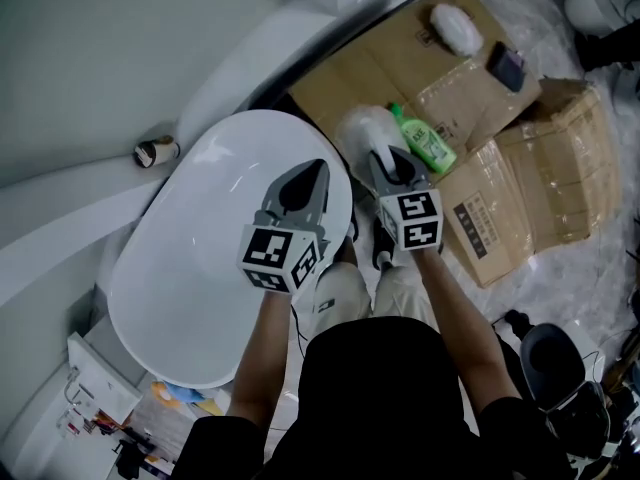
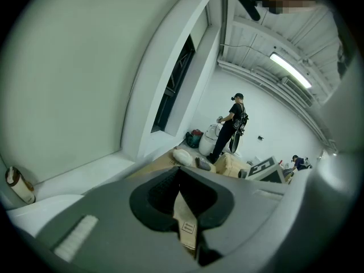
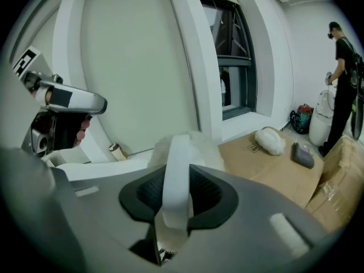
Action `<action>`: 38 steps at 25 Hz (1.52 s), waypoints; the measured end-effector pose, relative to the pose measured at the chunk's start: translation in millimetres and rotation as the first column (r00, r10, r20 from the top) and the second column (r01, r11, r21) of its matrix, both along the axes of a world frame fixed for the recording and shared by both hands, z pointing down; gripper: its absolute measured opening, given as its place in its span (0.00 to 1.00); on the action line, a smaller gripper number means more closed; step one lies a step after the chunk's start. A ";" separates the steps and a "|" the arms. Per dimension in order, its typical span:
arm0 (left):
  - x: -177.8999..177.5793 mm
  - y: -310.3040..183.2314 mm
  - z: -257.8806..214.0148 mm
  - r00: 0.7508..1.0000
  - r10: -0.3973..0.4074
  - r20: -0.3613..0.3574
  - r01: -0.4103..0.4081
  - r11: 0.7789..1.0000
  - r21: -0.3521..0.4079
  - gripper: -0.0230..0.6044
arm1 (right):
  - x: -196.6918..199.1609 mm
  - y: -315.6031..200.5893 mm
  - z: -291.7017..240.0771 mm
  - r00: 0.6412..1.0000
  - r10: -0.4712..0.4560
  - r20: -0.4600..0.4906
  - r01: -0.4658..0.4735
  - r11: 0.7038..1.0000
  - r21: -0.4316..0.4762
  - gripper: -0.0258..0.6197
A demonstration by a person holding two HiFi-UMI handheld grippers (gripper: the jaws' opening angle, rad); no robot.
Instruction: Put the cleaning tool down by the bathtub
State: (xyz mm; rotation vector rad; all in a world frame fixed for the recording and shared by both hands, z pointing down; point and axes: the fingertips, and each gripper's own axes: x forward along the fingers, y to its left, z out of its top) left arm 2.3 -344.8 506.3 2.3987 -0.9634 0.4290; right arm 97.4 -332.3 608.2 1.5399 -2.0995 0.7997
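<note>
White and fluffy, the cleaning tool [image 1: 360, 133] hangs just past the bathtub [image 1: 170, 298] rim, above flattened cardboard [image 1: 370, 68]. Our right gripper [image 1: 388, 163] clamps its pale handle [image 3: 176, 169]. Our left gripper [image 1: 318, 173], jaws together and holding nothing, hovers over the tub. A green bottle [image 1: 428, 140] lies on the cardboard nearby.

Bathtub [image 1: 190, 288] white, smooth, glossy; flattened boxes [image 1: 400, 68] brown matt cardboard; cleaning tool [image 1: 362, 133] with fluffy white fibre head on a smooth white plastic handle; bottle [image 1: 427, 142] glossy green plastic; floor sheet [image 1: 570, 288] crinkled clear film; wall [image 1: 100, 48] matt, painted.
</note>
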 end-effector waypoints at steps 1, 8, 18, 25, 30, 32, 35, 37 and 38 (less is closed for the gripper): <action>0.5 -3.3 3.7 1.000 0.004 0.001 -0.004 1.000 0.000 0.04 | 1.0 -2.6 5.3 1.000 0.002 -0.002 -0.002 1.000 0.000 0.19; -0.6 -19.4 20.7 0.999 0.040 0.005 -0.040 0.999 -0.020 0.04 | -5.3 -13.8 35.4 1.000 0.011 -0.008 -0.011 1.000 -0.027 0.19; 6.2 -38.1 54.3 0.997 0.077 -0.007 -0.077 0.996 -0.051 0.04 | -10.9 -32.0 81.3 1.000 0.016 -0.020 -0.017 0.997 -0.080 0.19; 1.1 -45.9 81.3 0.997 0.076 0.010 -0.075 0.994 -0.084 0.04 | -6.7 -38.5 112.4 0.999 0.037 -0.030 -0.040 0.993 -0.113 0.19; 0.7 -48.4 95.3 0.996 0.086 0.020 -0.084 0.992 -0.099 0.04 | -4.9 -45.7 132.4 0.999 0.036 -0.039 -0.041 0.991 -0.127 0.19; 1.2 -48.2 100.3 0.995 0.096 0.024 -0.093 0.990 -0.103 0.04 | -4.6 -48.6 139.8 0.998 0.036 -0.045 -0.041 0.991 -0.131 0.19; 0.2 -47.4 107.0 0.994 0.104 0.029 -0.100 0.989 -0.109 0.04 | -4.2 -51.0 149.2 0.998 0.036 -0.054 -0.044 0.990 -0.135 0.19; -1.0 -46.6 110.9 0.994 0.105 0.031 -0.101 0.988 -0.113 0.04 | -3.3 -52.1 154.2 0.997 0.038 -0.063 -0.047 0.990 -0.135 0.19; -1.3 -46.0 112.9 0.994 0.107 0.032 -0.103 0.988 -0.115 0.03 | -3.0 -52.3 156.9 0.997 0.040 -0.067 -0.048 0.990 -0.135 0.19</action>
